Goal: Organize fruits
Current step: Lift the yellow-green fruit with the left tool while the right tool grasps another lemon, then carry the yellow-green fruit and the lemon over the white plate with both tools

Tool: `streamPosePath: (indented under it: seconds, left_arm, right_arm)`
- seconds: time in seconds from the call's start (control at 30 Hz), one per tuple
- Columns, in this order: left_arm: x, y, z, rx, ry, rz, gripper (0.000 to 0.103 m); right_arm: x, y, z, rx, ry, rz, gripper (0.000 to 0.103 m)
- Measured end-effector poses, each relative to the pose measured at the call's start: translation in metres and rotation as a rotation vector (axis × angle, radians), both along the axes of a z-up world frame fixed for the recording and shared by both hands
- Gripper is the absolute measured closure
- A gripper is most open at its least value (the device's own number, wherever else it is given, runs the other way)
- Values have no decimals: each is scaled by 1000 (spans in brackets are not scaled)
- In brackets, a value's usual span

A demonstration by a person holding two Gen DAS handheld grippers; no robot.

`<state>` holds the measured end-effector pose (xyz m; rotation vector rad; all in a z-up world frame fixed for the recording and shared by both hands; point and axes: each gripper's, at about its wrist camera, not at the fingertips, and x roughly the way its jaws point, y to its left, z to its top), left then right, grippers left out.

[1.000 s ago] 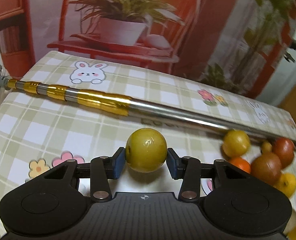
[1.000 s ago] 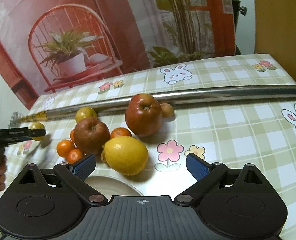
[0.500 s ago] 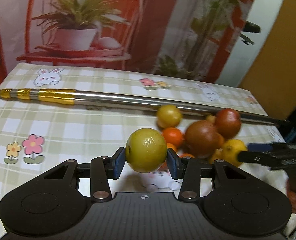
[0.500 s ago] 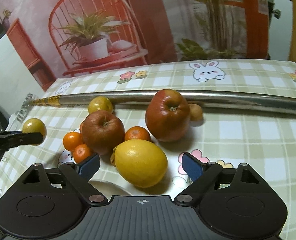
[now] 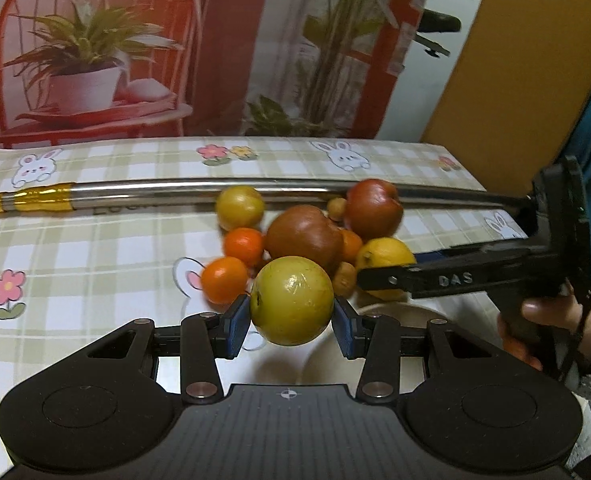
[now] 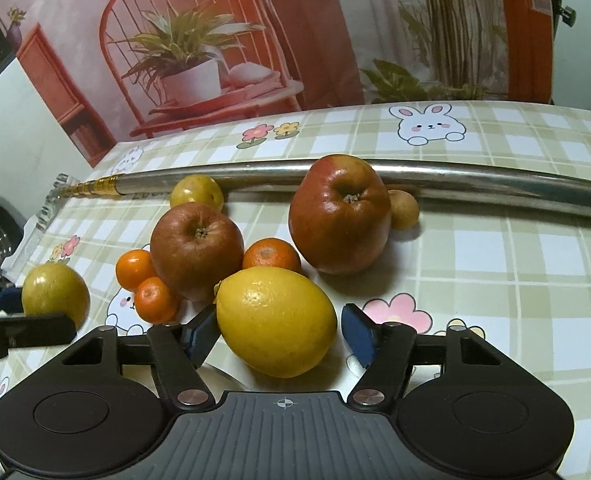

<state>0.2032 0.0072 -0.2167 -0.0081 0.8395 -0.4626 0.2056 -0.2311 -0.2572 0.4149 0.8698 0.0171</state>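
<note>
My left gripper [image 5: 291, 325] is shut on a yellow-green round fruit [image 5: 291, 300], held above the near edge of a white plate [image 5: 399, 320]; the right wrist view shows that fruit [image 6: 55, 298] at far left. My right gripper [image 6: 279, 330] is open, its blue pads close on either side of a yellow lemon [image 6: 275, 320] that rests on the cloth. Behind the lemon lie two red apples [image 6: 197, 250] [image 6: 339, 228], three small oranges [image 6: 153, 298], another yellow-green fruit [image 6: 196, 196] and a small brown fruit [image 6: 403, 208]. In the left wrist view the right gripper [image 5: 379, 276] crosses the lemon [image 5: 387, 254].
A long steel rod [image 6: 475, 182] with a gold-taped end [image 5: 43, 196] lies across the checked tablecloth [image 6: 515, 264] behind the fruit. A hand [image 5: 551, 312] holds the right gripper's handle. A printed backdrop stands at the table's far edge.
My left gripper has swung right with its fruit, from the rod area to the fruit pile and plate. My right gripper has moved forward and narrowed around the lemon.
</note>
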Motion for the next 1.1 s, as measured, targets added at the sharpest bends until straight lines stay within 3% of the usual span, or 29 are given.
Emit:
streamPosePath:
  seconds: [0.03, 0.47, 0.7, 1.1]
  left_arm:
    - [-1, -2, -1, 2, 3, -5, 56]
    - [-12, -12, -13, 22, 44, -36, 56]
    - [-17, -17, -19, 45, 55, -60, 56]
    - [-28, -22, -25, 88, 51, -99, 56]
  right_arm:
    - [0, 0, 0, 5, -8, 3, 46]
    - [-34, -1, 21, -2, -80, -24, 47]
    - [-56, 16, 41, -43, -117, 41, 47]
    - [-68, 39, 36, -63, -59, 99, 47]
